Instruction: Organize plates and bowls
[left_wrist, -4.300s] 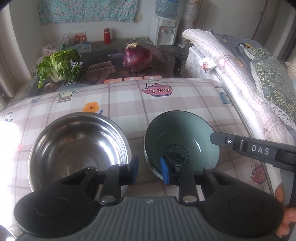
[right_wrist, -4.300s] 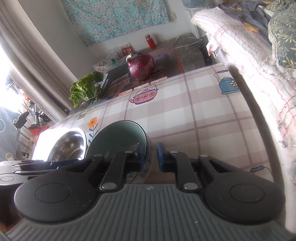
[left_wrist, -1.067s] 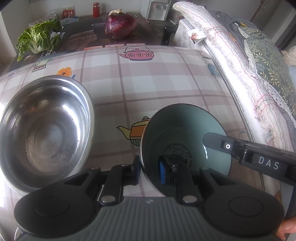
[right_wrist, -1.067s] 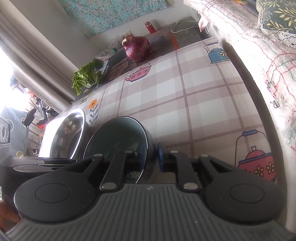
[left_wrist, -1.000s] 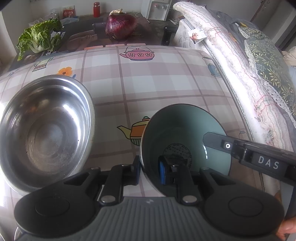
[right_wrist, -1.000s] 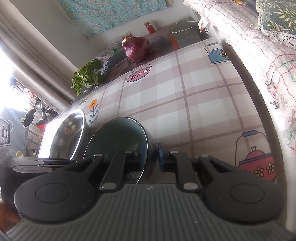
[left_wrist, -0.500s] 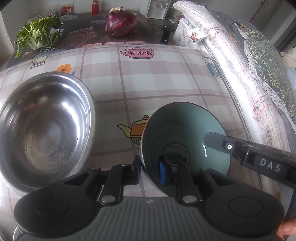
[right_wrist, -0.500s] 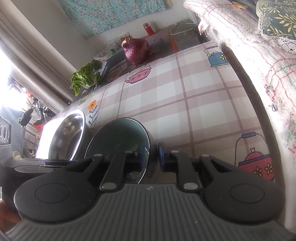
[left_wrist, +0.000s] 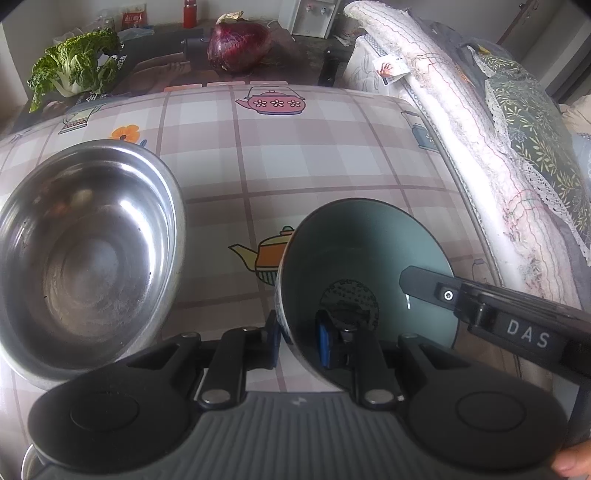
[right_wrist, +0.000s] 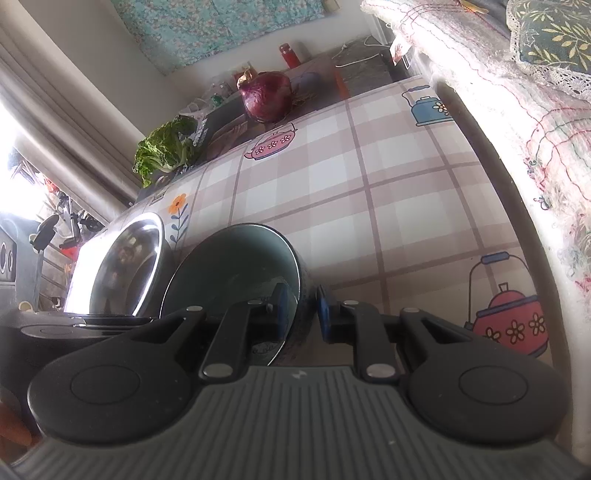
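- Green bowl (left_wrist: 365, 258): landmark; lifted and tilted over the checked tablecloth (left_wrist: 314, 162); near rim cut off behind both gripper bodies; contact with the cloth not discernible.
- Printed mark on the bowl floor: partly hidden by a blue pad, illegible.
- Left gripper (left_wrist: 297, 341): jaws pinching the green bowl's near-left rim, one pad outside, one inside.
- Right gripper (right_wrist: 301, 310): jaws clamped on the green bowl's right rim (right_wrist: 236, 266); wall between the pads.
- Steel bowl (left_wrist: 85, 254): just left of the green bowl, on the cloth; lower edge cut off by the left gripper.
- Red onion (left_wrist: 238, 46), leafy cabbage (left_wrist: 74, 68): well beyond the green bowl, past the cloth's far edge.
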